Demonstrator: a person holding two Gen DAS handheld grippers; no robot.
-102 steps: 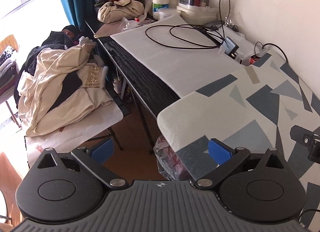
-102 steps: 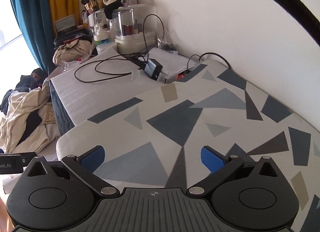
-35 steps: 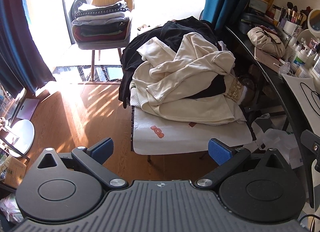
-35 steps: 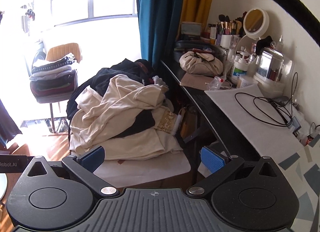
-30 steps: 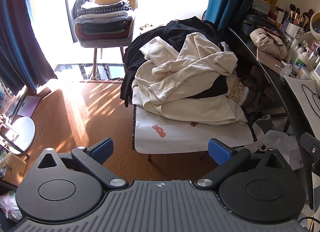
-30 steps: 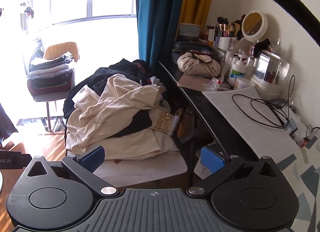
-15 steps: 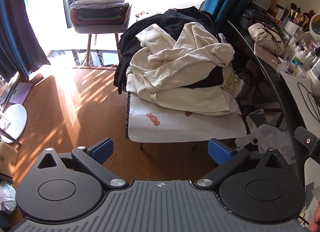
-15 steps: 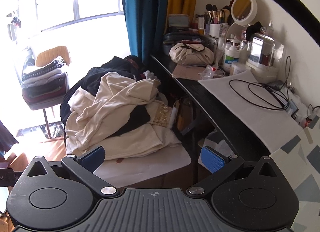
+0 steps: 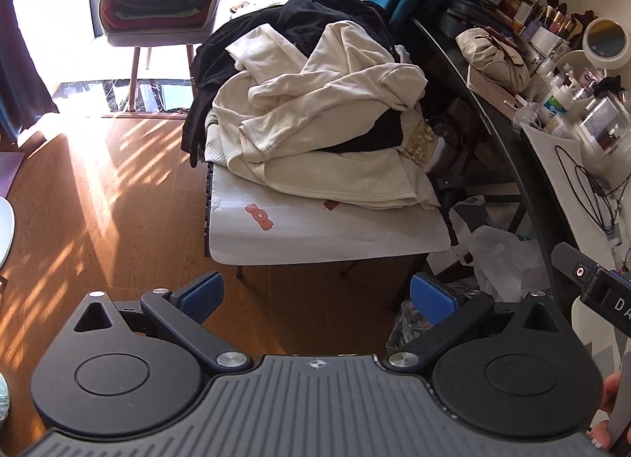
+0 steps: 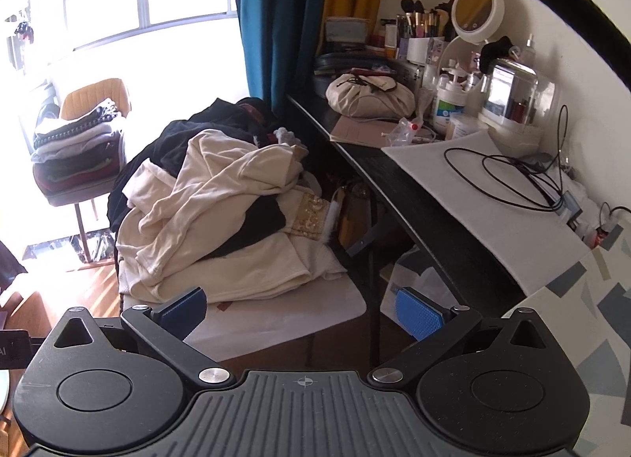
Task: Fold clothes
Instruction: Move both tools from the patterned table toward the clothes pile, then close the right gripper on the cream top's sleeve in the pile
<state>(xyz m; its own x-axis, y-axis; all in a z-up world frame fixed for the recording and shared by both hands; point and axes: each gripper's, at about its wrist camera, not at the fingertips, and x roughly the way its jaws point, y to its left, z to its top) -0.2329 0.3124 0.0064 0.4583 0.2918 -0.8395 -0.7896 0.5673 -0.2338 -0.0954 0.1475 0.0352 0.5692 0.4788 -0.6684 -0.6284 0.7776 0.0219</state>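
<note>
Left tool (image 9: 315, 293) and right tool (image 10: 301, 311) both level, blue pads wide apart, nothing between.

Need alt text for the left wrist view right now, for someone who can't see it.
The open left gripper faces a heap of cream and black clothes piled on a small white-covered table, touching nothing. A chair stacked with folded clothes stands behind.

Low table (image 9: 252, 236) carries heaped clothes (image 9: 315, 133).
</note>
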